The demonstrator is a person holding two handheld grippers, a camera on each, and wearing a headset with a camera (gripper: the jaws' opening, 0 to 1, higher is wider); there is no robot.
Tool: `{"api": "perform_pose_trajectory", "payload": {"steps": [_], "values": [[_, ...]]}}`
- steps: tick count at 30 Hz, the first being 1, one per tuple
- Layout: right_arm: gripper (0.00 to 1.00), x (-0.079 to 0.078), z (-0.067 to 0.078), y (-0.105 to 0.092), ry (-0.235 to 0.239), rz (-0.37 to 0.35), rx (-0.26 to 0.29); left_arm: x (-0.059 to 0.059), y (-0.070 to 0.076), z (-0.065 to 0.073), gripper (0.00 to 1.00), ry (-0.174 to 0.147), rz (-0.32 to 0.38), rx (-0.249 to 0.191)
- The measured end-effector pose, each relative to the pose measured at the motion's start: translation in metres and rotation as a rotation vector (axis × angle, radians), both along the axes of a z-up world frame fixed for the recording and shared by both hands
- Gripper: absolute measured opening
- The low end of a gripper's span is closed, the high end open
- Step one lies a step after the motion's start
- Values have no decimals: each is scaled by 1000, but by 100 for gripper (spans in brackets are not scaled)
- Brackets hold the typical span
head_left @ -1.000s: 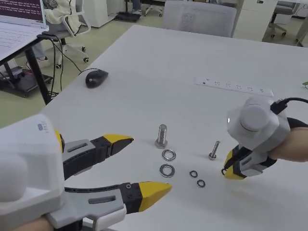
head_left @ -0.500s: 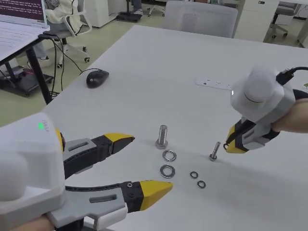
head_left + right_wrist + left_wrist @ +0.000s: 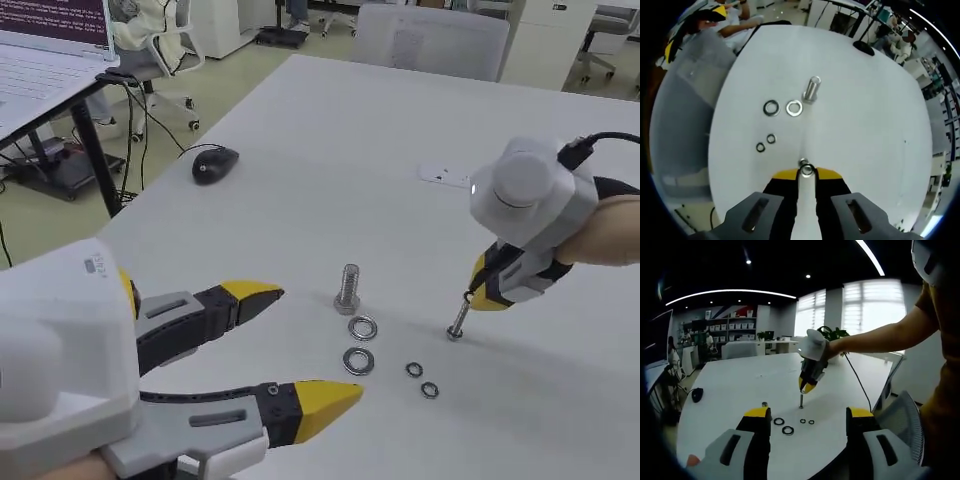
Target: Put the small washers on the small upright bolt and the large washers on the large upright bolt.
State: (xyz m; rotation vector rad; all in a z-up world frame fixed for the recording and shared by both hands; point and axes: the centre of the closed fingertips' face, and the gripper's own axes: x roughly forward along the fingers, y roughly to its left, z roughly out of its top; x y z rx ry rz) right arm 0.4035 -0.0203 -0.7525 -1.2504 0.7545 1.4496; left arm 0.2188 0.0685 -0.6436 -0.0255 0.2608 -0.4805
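Right gripper [image 3: 472, 297]: pinching small washer [image 3: 807, 170] at small bolt [image 3: 457, 322] top.
Left gripper [image 3: 320, 343]: jaws wide, well left of bolts.
Large washers [image 3: 362, 327]: flat beside large bolt [image 3: 348, 288].
Open room: bare table [image 3: 330, 150] beyond bolts.

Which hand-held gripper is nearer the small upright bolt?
Right. The right hand-held gripper, gripping a small washer, is over the small bolt; the left hand-held gripper hangs open past the large washers.

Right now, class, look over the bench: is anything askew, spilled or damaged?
Nothing stands out. The large bolt and small bolt stand on their heads, two large washers and two small washers lie flat on the table, and the right gripper holds a third small washer at the small bolt's top.
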Motion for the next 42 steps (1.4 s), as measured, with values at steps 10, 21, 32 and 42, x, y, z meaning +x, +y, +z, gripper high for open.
{"api": "perform_pose_trajectory", "payload": {"steps": [10, 21, 32, 42], "values": [[12, 3, -7, 0, -6, 9, -23, -1, 1, -2, 60, 6, 6, -3], [12, 4, -20, -1, 1, 25, -56, -2, 2, -4, 60, 14, 15, -1], [13, 8, -39, 1, 9, 53, -69, -2, 4, -2, 60, 13, 26, 3], [13, 13, -56, 3, 11, 68, -73, -2, 6, -4, 60, 19, 35, -1]]}}
